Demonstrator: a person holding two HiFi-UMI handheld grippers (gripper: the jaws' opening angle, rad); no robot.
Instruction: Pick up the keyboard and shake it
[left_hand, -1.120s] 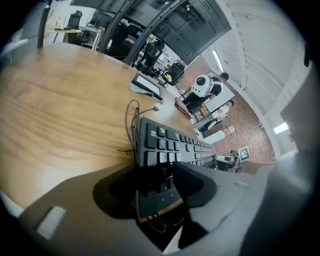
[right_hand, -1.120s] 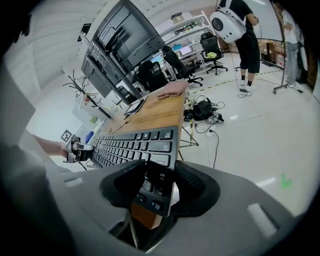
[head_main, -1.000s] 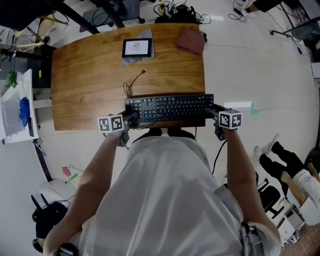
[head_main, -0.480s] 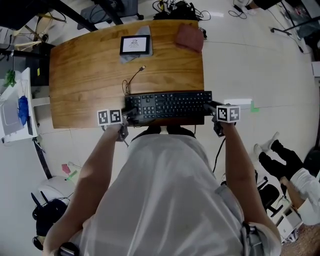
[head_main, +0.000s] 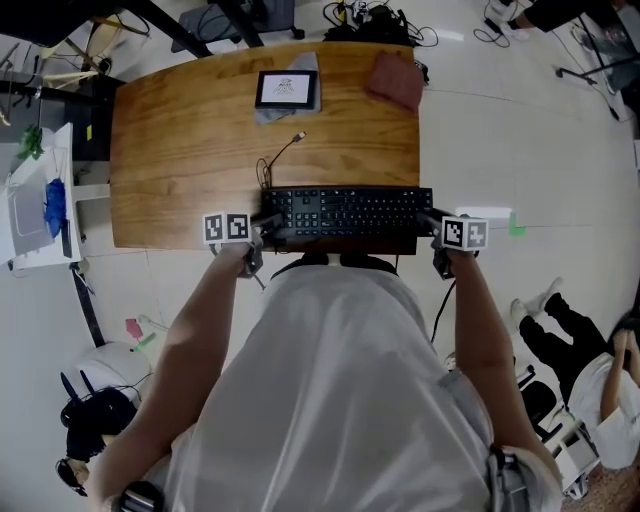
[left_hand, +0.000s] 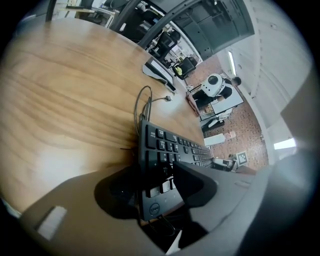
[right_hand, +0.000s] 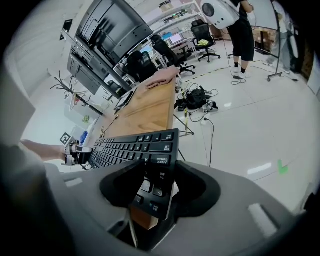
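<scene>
Keyboard (head_main: 350, 212): black, keys facing up, at the near edge of the wooden table (head_main: 190, 150), right in front of me.
Long axis: runs left to right, in line with the table's near edge. The key rows follow the same line.
Ends: the left end sits over the wood; the right end reaches a little past the table's right edge, with pale floor below it.
Left gripper (head_main: 268, 232): closed on the keyboard's left end, one jaw over the keys and the other against the underside. In its own view the board stands tilted, edge-on between the jaws.
Right gripper (head_main: 432, 225): clamped on the right end the same way, with the corner keys between its two jaws.
Contact with the table: I cannot tell whether the keyboard rests on the wood or is just clear of it.
Cable (head_main: 280, 155): leaves the keyboard's far side near the left end and curls toward the far side of the table. Its plug lies loose on the wood.
Far side of the table: a small screen (head_main: 287, 88) lying flat and, to its right, a reddish cloth (head_main: 395, 78), both well apart from the keyboard.
My arms: one on each side of the keyboard, grippers angled downward.
</scene>
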